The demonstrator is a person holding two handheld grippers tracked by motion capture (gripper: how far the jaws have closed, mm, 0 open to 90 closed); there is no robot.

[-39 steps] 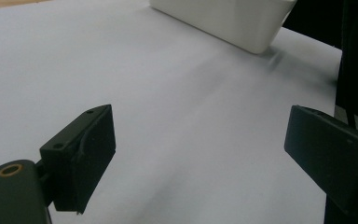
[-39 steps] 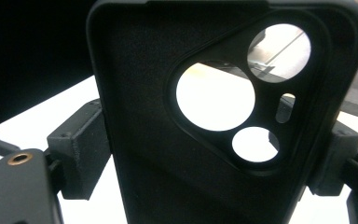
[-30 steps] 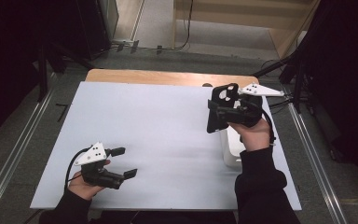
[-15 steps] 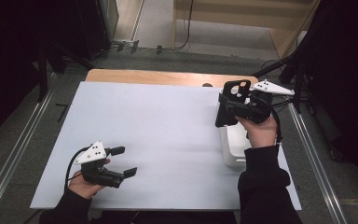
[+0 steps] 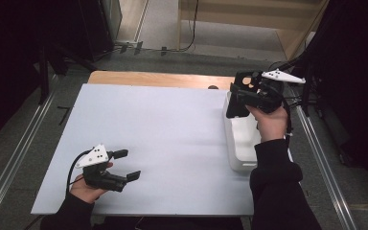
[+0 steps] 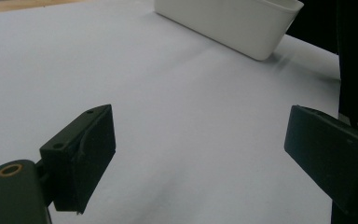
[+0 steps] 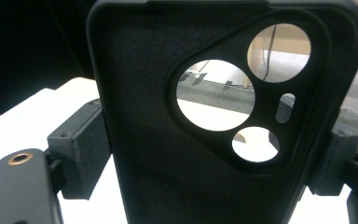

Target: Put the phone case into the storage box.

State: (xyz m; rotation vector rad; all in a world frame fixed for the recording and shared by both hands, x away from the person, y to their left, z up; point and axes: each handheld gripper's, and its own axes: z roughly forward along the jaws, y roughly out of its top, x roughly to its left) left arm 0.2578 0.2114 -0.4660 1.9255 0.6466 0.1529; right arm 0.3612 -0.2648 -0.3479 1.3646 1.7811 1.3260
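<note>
My right gripper (image 5: pixel 243 96) is shut on a black phone case (image 5: pixel 235 98), gripped by its two long sides and held upright in the air over the far end of a white bin (image 5: pixel 239 143). In the right gripper view the phone case (image 7: pixel 168 140) stands between the jaws of my right gripper (image 7: pixel 209 161), its inner side and its camera cut-outs facing the lens. At the near left of the table my left gripper (image 5: pixel 127 165) rests open with nothing in it. In the left gripper view my left gripper (image 6: pixel 205 154) stands wide apart over bare white surface, with the bin (image 6: pixel 228 23) farther off.
A white board (image 5: pixel 163 129) covers the table, and a strip of wood (image 5: pixel 158 79) shows along its far edge. Metal rails (image 5: pixel 14 158) run along both sides. The bin sits at the board's right edge.
My right hand has carried the phone case to the right and farther away, from beside the bin to above its far end. The left hand has stayed still.
</note>
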